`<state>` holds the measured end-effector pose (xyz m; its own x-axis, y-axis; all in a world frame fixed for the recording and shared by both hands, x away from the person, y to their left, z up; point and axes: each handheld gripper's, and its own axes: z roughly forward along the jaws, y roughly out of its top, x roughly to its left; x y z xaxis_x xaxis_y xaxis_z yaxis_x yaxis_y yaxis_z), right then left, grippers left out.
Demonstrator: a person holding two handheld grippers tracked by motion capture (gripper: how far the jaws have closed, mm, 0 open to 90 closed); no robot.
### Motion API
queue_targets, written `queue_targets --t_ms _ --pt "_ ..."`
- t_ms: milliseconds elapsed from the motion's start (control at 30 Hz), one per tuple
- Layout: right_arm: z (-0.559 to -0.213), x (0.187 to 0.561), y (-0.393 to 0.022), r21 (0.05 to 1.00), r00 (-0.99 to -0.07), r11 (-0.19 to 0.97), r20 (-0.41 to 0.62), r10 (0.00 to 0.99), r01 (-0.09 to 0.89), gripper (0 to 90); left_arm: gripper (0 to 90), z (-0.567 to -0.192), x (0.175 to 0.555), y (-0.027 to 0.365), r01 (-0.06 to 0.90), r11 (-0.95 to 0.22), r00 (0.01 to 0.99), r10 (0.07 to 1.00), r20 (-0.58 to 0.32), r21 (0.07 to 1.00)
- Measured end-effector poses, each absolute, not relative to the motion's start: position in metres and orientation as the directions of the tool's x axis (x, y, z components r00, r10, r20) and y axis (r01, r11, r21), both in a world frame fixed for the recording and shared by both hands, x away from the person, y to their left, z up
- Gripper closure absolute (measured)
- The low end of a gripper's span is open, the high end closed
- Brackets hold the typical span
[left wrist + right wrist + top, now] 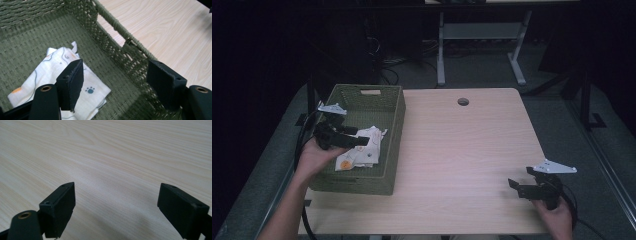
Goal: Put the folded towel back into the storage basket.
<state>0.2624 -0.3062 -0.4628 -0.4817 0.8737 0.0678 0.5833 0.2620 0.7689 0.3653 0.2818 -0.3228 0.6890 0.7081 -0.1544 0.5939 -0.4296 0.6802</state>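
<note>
A folded white cloth [362, 150] with small coloured prints lies on the floor of a green woven basket [394, 120] at the table's left. In the left gripper view the cloth [50, 72] rests flat below the jaws, apart from them. My left gripper [357, 140] hovers over the basket, open, nothing between its jaws [115, 80]. My right gripper [514, 186] is held low over the table's front right corner, open and empty; its view shows the gripper [116, 205] above bare wood.
The light wooden table [462, 150] has a round cable hole [463, 101] near its far edge. Beyond it stand desk legs [441, 50] and cables on a dark floor. The basket's right wall [120, 47] has a handle cut-out.
</note>
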Motion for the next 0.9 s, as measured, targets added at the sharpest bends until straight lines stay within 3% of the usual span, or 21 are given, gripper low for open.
queue_targets --t_ms 900 --pt "-0.462 0.262 -0.305 0.769 -0.481 0.264 0.065 0.874 0.583 14.4 24.2 -0.314 0.356 0.232 0.543 -0.453 0.744 0.651 -0.154 0.707"
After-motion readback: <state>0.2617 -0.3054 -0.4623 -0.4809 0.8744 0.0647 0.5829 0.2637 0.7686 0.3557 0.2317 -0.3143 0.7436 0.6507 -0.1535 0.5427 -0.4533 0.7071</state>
